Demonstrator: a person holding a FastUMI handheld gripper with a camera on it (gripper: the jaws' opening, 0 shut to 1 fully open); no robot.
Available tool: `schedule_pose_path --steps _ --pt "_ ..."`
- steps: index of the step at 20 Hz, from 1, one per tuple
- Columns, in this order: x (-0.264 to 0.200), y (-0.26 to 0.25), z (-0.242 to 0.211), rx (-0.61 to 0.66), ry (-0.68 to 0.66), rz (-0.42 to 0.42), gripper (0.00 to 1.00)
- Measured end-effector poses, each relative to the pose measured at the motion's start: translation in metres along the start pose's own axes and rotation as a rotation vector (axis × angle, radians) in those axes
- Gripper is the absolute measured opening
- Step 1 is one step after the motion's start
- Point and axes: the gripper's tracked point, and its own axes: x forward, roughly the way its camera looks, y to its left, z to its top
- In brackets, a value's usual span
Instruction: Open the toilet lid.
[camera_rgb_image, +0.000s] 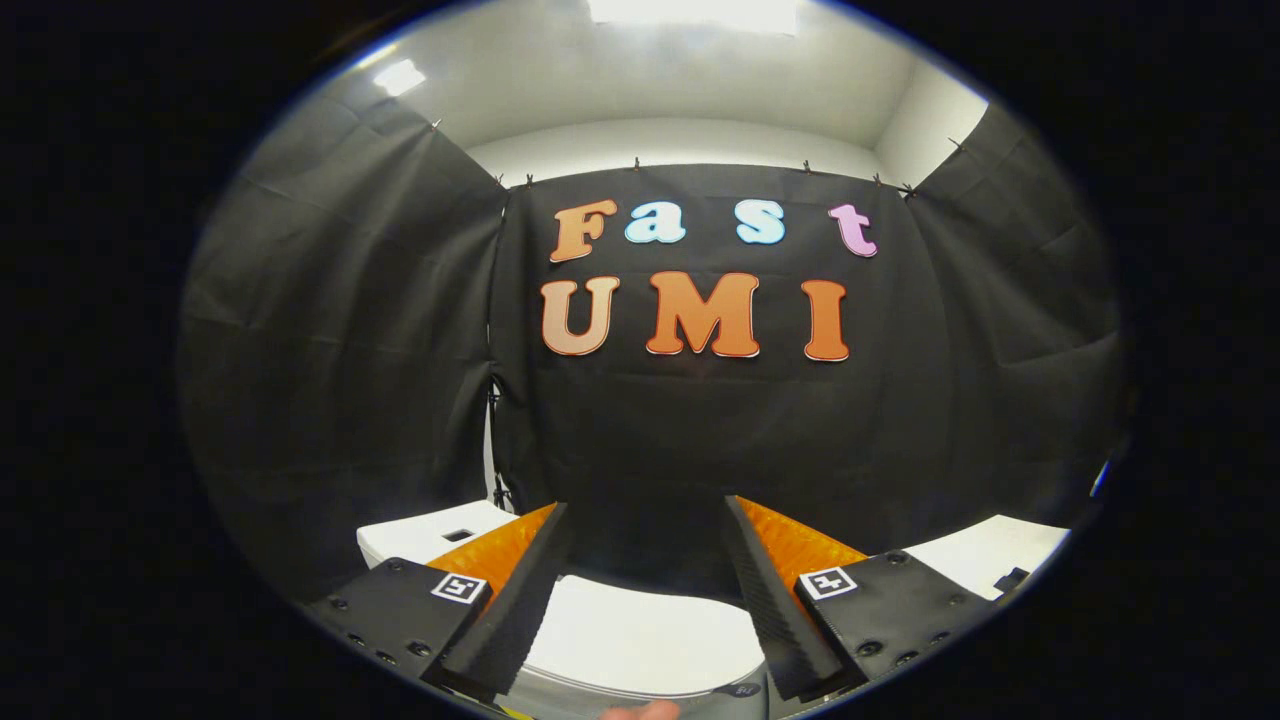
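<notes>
nothing legible: 2 square coded markers (459, 587) sit on the gripper (645, 505), whose fingers stand apart above the toilet lid (640, 630).

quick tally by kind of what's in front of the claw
toilet lid: 1, white, shut, between the fingers
toilet tank: 1, white, beyond the lid
claw: 1, open, holding nothing
black cloth wall: 1
total: 4
</notes>
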Motion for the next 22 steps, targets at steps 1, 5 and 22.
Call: schedule_pose_path --steps 1,5,22 --pt "0.0 0.001 0.001 -0.001 -0.003 0.002 0.98" --pt "-0.001 0.003 0.002 0.001 -0.007 0.006 0.98" --pt "0.031 -0.022 -0.026 0.18 0.013 -0.012 0.98"
